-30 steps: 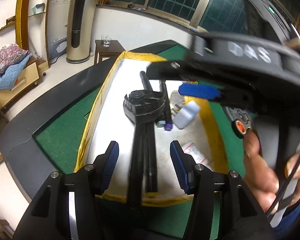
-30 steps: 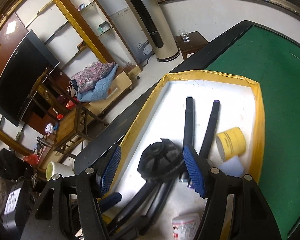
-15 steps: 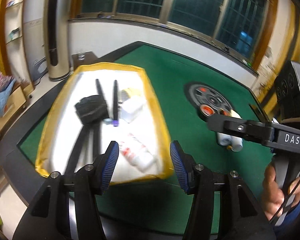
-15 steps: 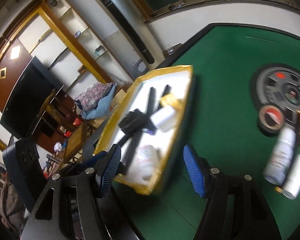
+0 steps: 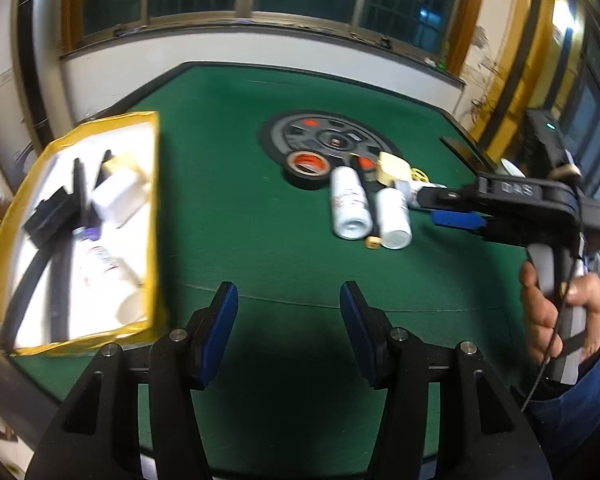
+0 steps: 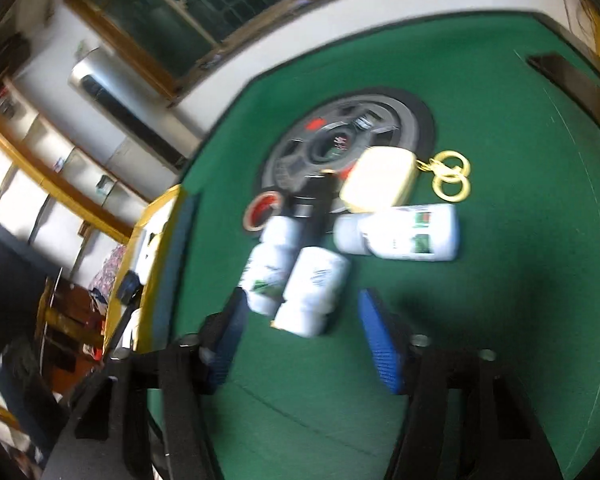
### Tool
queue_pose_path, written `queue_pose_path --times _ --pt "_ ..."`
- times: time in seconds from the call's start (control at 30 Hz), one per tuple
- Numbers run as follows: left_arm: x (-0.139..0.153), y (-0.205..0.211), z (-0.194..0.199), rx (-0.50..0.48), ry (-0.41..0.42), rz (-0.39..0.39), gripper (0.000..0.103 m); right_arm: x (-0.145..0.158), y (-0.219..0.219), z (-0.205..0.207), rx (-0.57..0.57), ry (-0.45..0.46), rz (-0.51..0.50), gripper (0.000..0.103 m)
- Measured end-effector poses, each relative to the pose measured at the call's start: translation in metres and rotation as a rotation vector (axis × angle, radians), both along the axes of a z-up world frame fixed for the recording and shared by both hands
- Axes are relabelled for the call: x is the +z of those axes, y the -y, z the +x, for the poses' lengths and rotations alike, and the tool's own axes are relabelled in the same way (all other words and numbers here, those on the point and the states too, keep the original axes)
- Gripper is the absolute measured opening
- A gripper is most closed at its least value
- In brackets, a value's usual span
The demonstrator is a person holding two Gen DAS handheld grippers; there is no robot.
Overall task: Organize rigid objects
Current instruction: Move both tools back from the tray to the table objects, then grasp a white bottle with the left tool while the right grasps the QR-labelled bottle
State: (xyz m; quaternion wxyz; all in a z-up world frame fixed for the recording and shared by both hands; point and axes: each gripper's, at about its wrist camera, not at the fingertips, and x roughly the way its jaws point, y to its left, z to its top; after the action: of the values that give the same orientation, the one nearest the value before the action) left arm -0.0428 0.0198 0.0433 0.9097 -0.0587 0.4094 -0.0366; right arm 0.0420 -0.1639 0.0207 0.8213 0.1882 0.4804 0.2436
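A yellow-rimmed white tray (image 5: 153,184) lies at the table's left and holds black tools, a white box (image 5: 118,202) and a white bottle (image 5: 108,276). On the green felt lies a cluster: white bottles (image 5: 350,208) (image 6: 314,292), a third white bottle (image 6: 404,232), a tape roll (image 5: 309,165), a cream box (image 6: 380,180) and gold rings (image 6: 450,178). My left gripper (image 5: 288,320) is open and empty over bare felt. My right gripper (image 6: 304,332) is open and empty just before the bottles; it also shows in the left wrist view (image 5: 444,206).
A dark round disc (image 5: 332,140) is set in the middle of the green table (image 5: 240,240). The table's black edge (image 5: 16,372) runs along the near left. Windows and a white wall stand behind. Shelves and furniture (image 6: 40,184) stand to the left.
Both grippers have swung right, away from the tray. The right gripper now faces the cluster of bottles, and the tray has slid to the left of both views.
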Motion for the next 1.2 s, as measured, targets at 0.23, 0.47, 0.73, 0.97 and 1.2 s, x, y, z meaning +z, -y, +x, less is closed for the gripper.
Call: queue_pose_path --times 0.23,0.47,0.73,0.97,1.2 --pt "0.001 0.002 0.003 -0.016 -0.008 0.0 0.052 -0.01 -0.024 0.019 -0.001 -0.058 -0.033 0.044" --pt "0.003 -0.001 0.023 -0.022 -0.037 -0.055 0.052 -0.019 -0.035 0.021 0.034 -0.067 -0.103 0.032" --pt "0.005 0.018 0.083 -0.082 -0.127 -0.102 0.052 -0.011 0.006 -0.005 -0.013 -0.003 -0.151 0.031" --pt "-0.008 0.032 0.126 -0.125 -0.214 -0.103 0.051 -0.022 0.02 0.005 -0.012 -0.069 -0.07 0.031" --pt "-0.025 0.044 0.146 -0.147 -0.251 -0.071 0.036 -0.022 0.021 0.004 -0.018 -0.077 -0.067 0.031"
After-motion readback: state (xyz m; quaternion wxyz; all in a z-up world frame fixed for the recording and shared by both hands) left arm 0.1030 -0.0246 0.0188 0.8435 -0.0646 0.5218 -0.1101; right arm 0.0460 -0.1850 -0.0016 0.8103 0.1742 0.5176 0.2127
